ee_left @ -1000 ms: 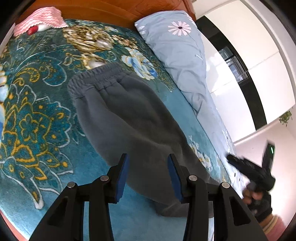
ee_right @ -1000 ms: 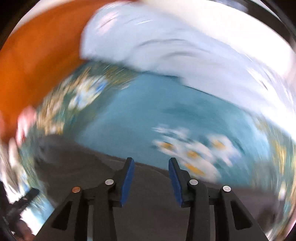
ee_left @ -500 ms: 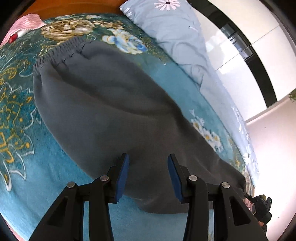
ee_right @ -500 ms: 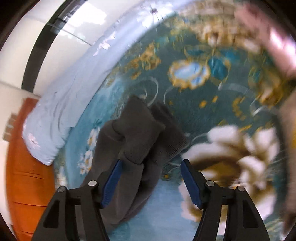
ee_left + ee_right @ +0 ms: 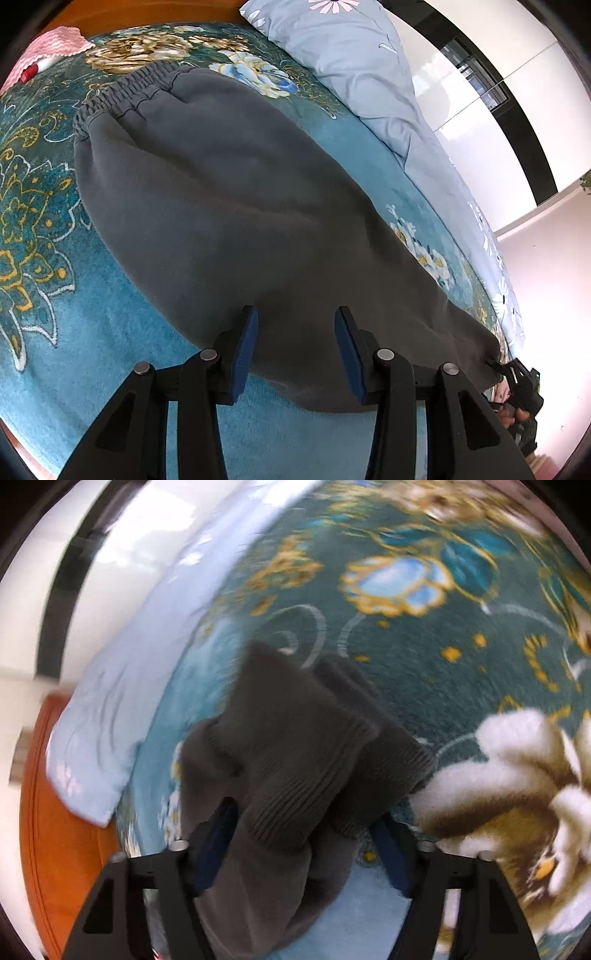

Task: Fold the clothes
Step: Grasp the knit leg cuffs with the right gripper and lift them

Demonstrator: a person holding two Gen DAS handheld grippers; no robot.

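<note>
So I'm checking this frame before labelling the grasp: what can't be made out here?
- Right wrist view: motion blur, and the sweatpants cuffs cover the right gripper fingertips; contact is unclear.
- Left wrist view: the left gripper hides the sweatpants edge below it.
- Left wrist view: red object, too small.

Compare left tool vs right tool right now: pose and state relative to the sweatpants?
The left tool hovers over the middle of the grey sweatpants, its gap empty; the right tool sits at the ribbed cuffs, which lie between its pads. The left view is sharp, whereas the right is motion-blurred. The left tool's jaws are narrower; the right's are spread wide. Both are open, gripping nothing, over the floral blanket.
</note>
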